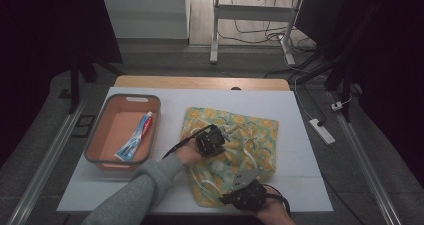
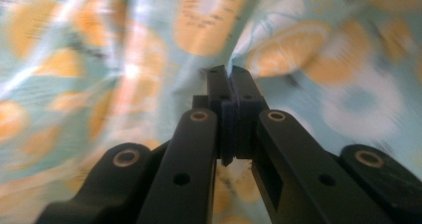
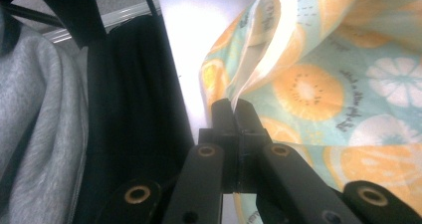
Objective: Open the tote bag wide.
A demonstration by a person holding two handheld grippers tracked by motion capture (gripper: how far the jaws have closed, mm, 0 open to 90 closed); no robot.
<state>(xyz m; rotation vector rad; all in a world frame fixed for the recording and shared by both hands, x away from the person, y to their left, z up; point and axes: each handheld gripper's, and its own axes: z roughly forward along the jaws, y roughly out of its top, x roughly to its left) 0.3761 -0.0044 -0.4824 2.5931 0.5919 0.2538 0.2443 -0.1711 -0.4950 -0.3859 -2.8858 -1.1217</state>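
A crumpled cloth bag printed with orange citrus slices on pale green [image 1: 235, 145] lies on the white desk [image 1: 300, 135], just to the right of the salmon-coloured plastic bin with a grey rim [image 1: 102, 130]. The left claw [image 1: 212, 141] rests on the middle of the bag, its jaws closed with a fold of the fabric pinched at their tips. The right claw [image 1: 239, 187] sits at the bag's near edge, jaws clamped on the fabric's hem. A blue, red and white toothpaste tube [image 1: 134, 137] lies inside the bin.
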